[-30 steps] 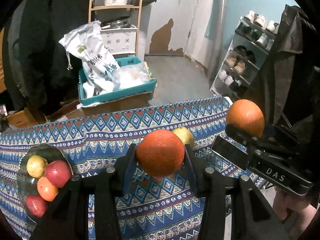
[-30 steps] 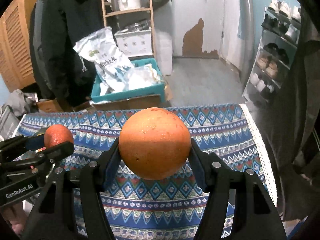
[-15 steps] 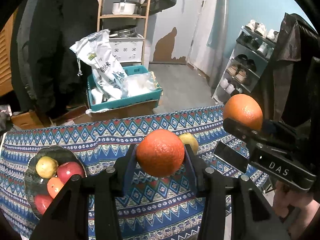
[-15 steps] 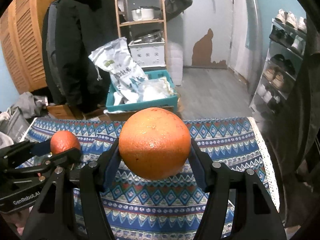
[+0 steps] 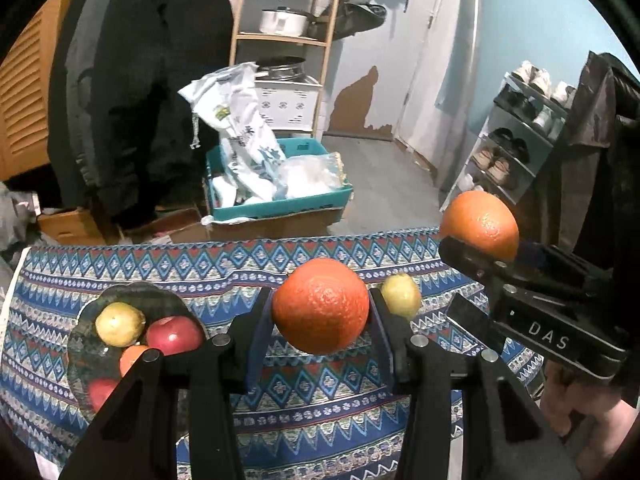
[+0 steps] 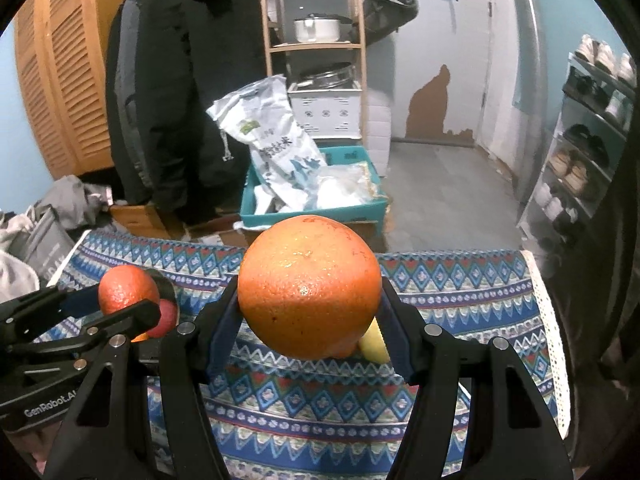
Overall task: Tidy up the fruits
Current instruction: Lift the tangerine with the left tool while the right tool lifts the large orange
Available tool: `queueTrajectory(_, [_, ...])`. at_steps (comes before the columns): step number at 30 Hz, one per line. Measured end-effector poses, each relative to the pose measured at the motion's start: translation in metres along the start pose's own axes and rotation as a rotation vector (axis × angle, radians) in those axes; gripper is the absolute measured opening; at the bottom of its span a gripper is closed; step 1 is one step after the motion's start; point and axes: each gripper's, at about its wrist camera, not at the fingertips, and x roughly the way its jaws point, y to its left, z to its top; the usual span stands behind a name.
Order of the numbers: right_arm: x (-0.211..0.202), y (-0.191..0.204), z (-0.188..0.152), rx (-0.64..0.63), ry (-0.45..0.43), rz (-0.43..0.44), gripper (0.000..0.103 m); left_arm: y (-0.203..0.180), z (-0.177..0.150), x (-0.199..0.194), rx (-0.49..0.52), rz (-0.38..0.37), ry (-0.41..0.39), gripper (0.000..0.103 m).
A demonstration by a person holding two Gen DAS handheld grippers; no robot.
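My left gripper is shut on a small deep-orange orange and holds it above the patterned tablecloth. My right gripper is shut on a larger orange, also held in the air; it shows at the right of the left wrist view. A dark plate at the left of the table holds a yellow fruit, a red apple and other fruits partly hidden by my finger. A yellow-green fruit lies on the cloth behind the left gripper.
The table's far edge runs across the view, and its right edge has a white lace trim. Beyond it stand a teal crate with bags, a wooden shelf, hanging coats and a shoe rack.
Both grippers have risen and tilted up with their oranges, so more of the room shows. The plate has come further into the left wrist view.
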Motion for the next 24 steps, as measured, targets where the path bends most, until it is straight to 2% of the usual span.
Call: queueTrajectory(24, [0.025,0.093,0.020,-0.117,0.017,0.123,0.064,0.092,-0.013,-0.031,-0.150,0.105,-0.026,0.046])
